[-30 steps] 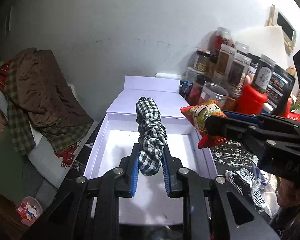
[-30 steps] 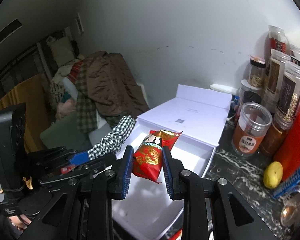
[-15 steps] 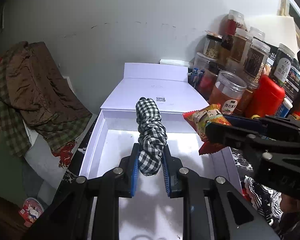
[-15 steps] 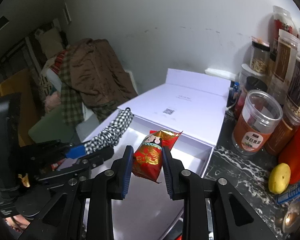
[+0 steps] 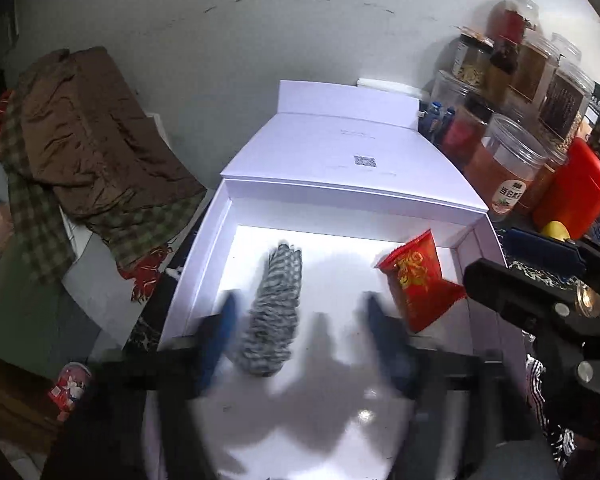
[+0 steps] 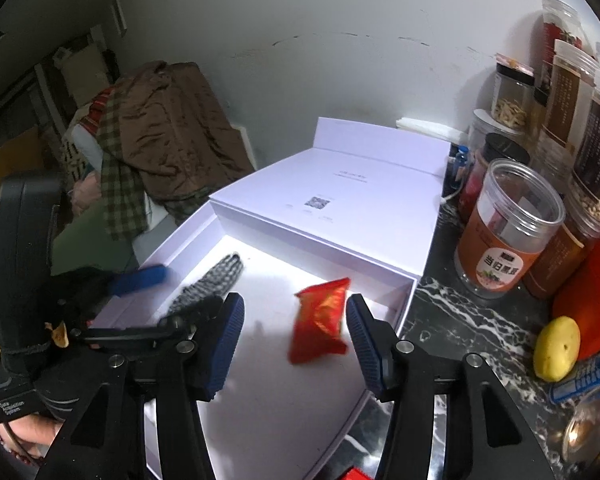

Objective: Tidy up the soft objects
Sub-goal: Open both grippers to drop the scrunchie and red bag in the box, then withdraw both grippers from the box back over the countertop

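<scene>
Left wrist view: both tools' jaws have just been opening – left tool [image 5: 300, 320] and right tool [image 6: 294, 332] stand apart, gripping nothing. Scrunchie [image 5: 274, 312] at 9 o'clock, snack [image 5: 416, 280] at 3, both inside box [image 5: 204, 264]: 2 items stowed – striped cloth [image 5: 540, 392] on worktop [image 6: 460, 320] maybe remains.

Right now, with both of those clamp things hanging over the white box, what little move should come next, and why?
Probably lift both grippers straight up and away. The left gripper and right gripper have just been opening, and their blue pads stand clear of the black-and-white checked fabric scrunchie and red foil snack packet, both inside the open white cardboard box. Nothing is left to hold.
</scene>
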Motion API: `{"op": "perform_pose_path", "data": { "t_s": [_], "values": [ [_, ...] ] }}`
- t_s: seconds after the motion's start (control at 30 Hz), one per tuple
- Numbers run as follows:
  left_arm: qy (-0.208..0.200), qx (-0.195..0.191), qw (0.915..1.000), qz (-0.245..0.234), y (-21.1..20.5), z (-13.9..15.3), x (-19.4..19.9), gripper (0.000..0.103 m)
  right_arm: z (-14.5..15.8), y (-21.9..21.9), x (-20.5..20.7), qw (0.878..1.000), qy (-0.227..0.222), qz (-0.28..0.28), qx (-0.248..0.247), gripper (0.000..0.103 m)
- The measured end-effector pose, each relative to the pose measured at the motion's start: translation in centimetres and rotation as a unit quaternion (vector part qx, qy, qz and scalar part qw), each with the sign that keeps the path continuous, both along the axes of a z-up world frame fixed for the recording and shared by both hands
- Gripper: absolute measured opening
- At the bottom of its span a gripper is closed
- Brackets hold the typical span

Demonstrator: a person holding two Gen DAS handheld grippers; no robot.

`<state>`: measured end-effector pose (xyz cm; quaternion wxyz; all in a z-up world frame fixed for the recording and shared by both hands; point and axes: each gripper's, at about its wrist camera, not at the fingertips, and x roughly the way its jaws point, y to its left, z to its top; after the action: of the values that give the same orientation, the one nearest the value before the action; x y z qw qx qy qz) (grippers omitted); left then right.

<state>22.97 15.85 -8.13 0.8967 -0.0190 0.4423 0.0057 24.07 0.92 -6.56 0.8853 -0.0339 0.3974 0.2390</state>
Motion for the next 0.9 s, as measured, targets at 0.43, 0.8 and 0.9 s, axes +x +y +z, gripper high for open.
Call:
{"op": "perform_pose_path", "data": {
  "t_s": [0.43,0.8,0.9],
  "values": [
    [-0.025,0.009,0.9996,0.006,0.1,2.8,-1.3,0.078,2.2,-0.3,-1.3,1.000,-0.024,-0.005,-0.004,0.053],
    [-0.071,0.024,0.9972,0.009,-0.8,7.2,-4.5,0.078,6.5,-1.3,-4.4,0.998,-0.068,-0.010,0.000,0.053],
    [-0.083,0.027,0.9961,0.010,-1.1,8.5,-5.6,0.078,7.8,-1.6,-5.7,0.996,-0.083,-0.010,0.003,0.053]
  ]
}}
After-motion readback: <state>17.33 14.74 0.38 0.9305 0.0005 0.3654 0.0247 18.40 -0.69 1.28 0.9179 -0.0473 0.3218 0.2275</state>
